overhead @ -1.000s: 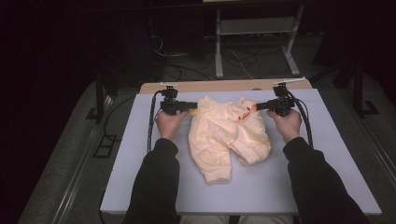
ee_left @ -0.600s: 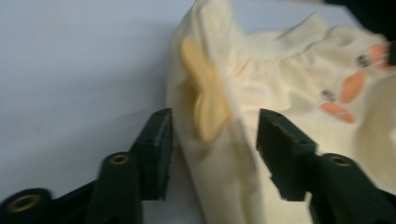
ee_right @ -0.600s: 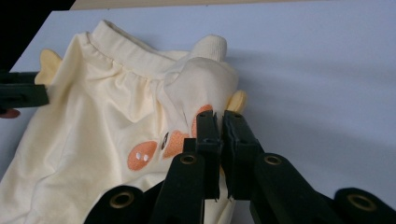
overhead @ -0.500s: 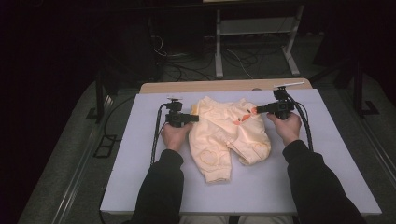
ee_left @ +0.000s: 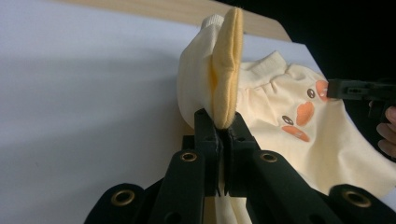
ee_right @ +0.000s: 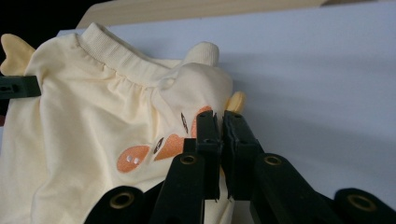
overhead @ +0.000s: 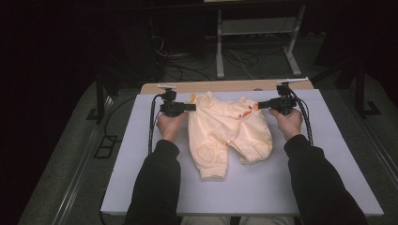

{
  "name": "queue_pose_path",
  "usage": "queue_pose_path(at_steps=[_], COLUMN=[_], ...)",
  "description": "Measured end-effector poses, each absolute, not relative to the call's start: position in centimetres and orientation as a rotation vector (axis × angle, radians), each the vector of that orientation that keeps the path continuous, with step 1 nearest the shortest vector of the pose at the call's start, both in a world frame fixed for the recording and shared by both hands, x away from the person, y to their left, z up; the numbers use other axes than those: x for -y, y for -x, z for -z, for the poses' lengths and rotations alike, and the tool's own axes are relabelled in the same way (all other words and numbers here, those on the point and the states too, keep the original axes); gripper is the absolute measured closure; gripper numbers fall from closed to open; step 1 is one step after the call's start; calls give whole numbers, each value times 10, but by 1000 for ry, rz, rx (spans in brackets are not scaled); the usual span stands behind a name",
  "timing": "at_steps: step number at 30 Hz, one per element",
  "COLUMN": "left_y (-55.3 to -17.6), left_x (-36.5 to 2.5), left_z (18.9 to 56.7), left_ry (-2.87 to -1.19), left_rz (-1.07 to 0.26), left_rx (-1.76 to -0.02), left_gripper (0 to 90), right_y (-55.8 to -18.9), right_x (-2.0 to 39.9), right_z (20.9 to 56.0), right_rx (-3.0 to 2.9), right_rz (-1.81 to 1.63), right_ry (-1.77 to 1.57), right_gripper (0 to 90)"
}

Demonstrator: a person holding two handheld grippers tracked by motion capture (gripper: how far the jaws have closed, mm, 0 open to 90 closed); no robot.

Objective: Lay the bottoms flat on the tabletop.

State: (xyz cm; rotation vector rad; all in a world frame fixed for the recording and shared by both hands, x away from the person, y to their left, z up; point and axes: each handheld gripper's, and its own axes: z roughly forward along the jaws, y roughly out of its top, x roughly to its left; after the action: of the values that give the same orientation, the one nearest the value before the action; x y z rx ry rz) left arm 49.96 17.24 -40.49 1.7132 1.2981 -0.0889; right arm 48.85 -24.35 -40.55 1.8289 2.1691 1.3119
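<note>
A cream baby garment (overhead: pixel 230 133) with orange embroidery lies on the white table top (overhead: pixel 141 164), legs toward the person. My left gripper (overhead: pixel 193 107) has just been closing and is shut on the garment's upper left corner. In the left gripper view the jaws (ee_left: pixel 222 122) pinch cream cloth and a yellow flap (ee_left: pixel 227 70). My right gripper (overhead: pixel 257 105) is shut on the upper right corner. In the right gripper view its jaws (ee_right: pixel 218 116) clamp a fold of cloth beside the orange marks (ee_right: pixel 140 156). The waistband stretches between the two grippers.
A wooden strip (overhead: pixel 225 86) runs along the table's far edge. Cables loop from both grippers over the table. A metal stand (overhead: pixel 256 42) and floor cables sit in the dark beyond. Bare white surface lies left, right and in front of the garment.
The left hand dipped toward the person, then went back up to the garment's left corner and its jaws closed on the cloth. The waistband now lies wider and flatter. The right hand stayed put.
</note>
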Motion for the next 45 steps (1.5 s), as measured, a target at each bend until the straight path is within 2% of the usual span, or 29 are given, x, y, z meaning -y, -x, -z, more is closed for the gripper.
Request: queue_pose_path(at_steps=[7,13,15,16,18,19,20,21,22,23,24,25,30,31,34,37,45], left_y=[-512,-516,-517,-516,-512,-508,-508,-503,-503,-500,-498,-496,-484,-481,-475,-470,-452], left_x=[-177,-175,-174,-175,-180,-184,-184,-187,-187,-189,-190,-190,-185,-183,-180,-177,-177], left_z=[391,399,404,407,413,416,416,418,418,418,418,417,410,408,406,405,402], left_ry=[-1669,-1663,-1695,-1695,-1656,-1654,-1654,-1655,-1655,-1651,-1645,-1637,-1641,-1639,-1644,-1669,-1681], left_rz=[100,88,71,63,50,23,23,-1,-1,2,2,0,-40,-55,-80,-80,-100], left_rx=[-1310,-1322,-1364,-1386,-1409,-1416,-1416,-1416,-1416,-1403,-1395,-1378,-1297,-1287,-1256,-1248,-1213], left_gripper=[846,834,774,693,641,547,503,460,427,395,395,373,243,203,102,0,0], right_y=[-506,-514,-515,-516,-516,-513,-513,-508,-508,-503,-503,-501,-493,-491,-484,-477,-456], right_x=[240,238,237,236,233,231,231,232,232,236,236,238,242,243,246,249,252], right_z=[376,371,374,378,384,386,386,388,388,390,390,391,389,388,386,386,386], right_rx=[-2121,-2087,-2073,-2071,-2091,-2116,-2116,-2107,-2107,-2132,-2132,-2140,-2182,-2184,-2189,-2200,-2230], right_rz=[-1331,-1289,-1266,-1247,-1171,-1135,-1135,-1136,-1136,-1183,-1183,-1193,-1191,-1195,-1224,-1219,-1273], right_ry=[-1786,-1789,-1808,-1820,-1834,-1790,-1790,-1750,-1750,-1743,-1743,-1731,-1693,-1688,-1663,-1654,-1595], right_gripper=[843,843,839,823,746,651,651,582,582,488,488,452,180,149,125,34,8])
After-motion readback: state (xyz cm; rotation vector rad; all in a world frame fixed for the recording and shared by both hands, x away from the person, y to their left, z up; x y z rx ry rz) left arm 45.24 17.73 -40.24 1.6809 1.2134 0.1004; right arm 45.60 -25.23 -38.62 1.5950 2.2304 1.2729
